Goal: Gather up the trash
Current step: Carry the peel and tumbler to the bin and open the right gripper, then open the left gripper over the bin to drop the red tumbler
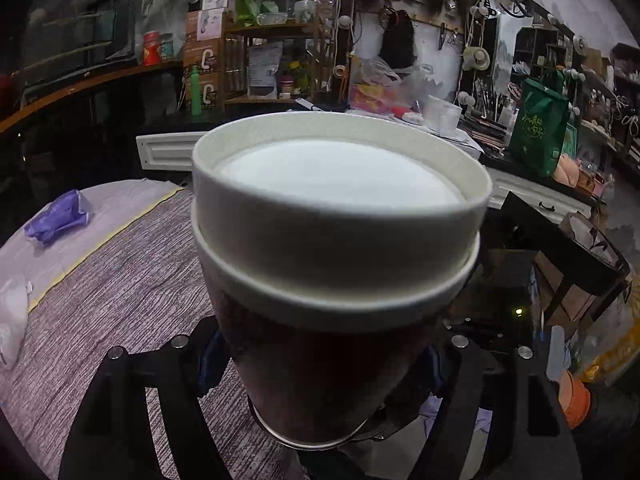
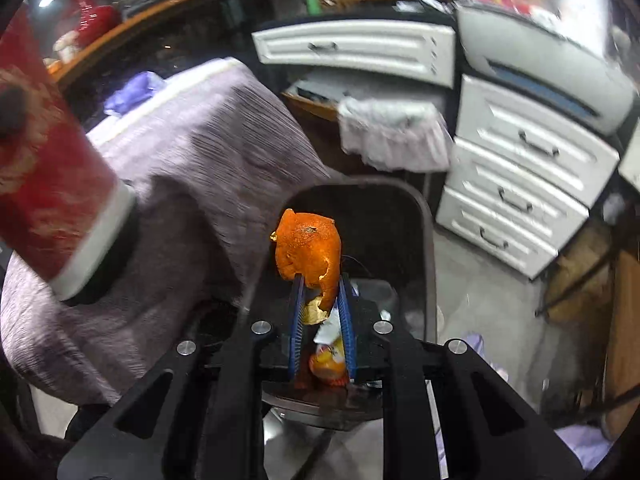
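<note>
My left gripper (image 1: 316, 364) is shut on a red paper cup (image 1: 340, 240) with a white rim, held upside down so its white base faces the camera. The cup also shows at the left of the right wrist view (image 2: 52, 184). My right gripper (image 2: 320, 292) is shut on an orange peel (image 2: 310, 248), held above a black trash bin (image 2: 424, 216) that has wrappers inside. A crumpled purple wrapper (image 1: 58, 220) and a white tissue (image 1: 12, 320) lie on the round table (image 1: 132, 280).
White drawers (image 2: 516, 188) and a hanging cloth (image 2: 394, 132) stand behind the bin. A black stand (image 1: 568, 248) and a green bag (image 1: 540, 128) are to the right. Cluttered shelves (image 1: 272, 56) fill the back.
</note>
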